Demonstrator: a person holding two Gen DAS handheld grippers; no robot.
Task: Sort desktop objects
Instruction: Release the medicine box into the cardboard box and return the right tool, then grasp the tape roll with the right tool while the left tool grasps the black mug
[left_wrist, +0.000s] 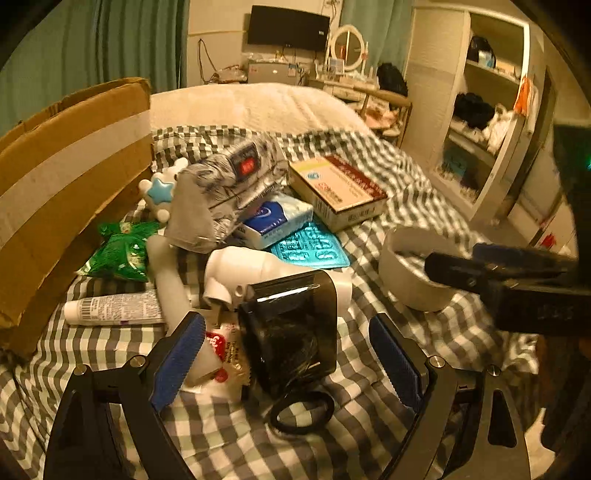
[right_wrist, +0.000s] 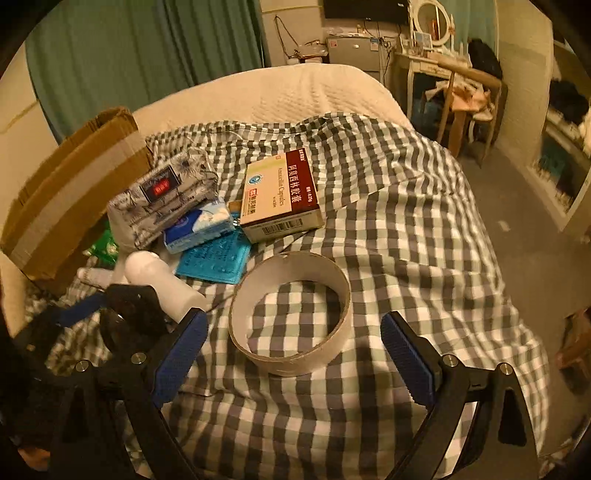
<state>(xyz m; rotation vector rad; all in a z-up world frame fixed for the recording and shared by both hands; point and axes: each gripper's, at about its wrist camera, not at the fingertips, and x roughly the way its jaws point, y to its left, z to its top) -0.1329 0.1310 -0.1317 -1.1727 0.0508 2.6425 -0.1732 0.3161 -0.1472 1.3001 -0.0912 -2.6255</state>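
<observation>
Right gripper (right_wrist: 291, 350): jaws spread wide, holding nothing, straddling the cardboard ring (right_wrist: 290, 314).
Left gripper (left_wrist: 288, 358): jaws wide, empty, flanking the glossy black box (left_wrist: 291, 328).
Bed (right_wrist: 388, 240): soft checked sheet, rumpled.
Carton (left_wrist: 70, 192): corrugated, taped, probably the sorting bin.
Pile: white plastic bottle (left_wrist: 273, 269), medicine box (left_wrist: 338, 188), foil blister (left_wrist: 310, 247).
Risk: ring may buckle when squeezed; smooth box could slip.

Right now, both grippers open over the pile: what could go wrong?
1. The left gripper straddles the black box, but its left finger sits against the white bottle and a red-printed packet; closing may pinch those too.
2. The hair tie lies against the box and could drag along.
3. The cardboard ring between the right gripper fingers is thin-walled; a hard squeeze may deform it.
</observation>
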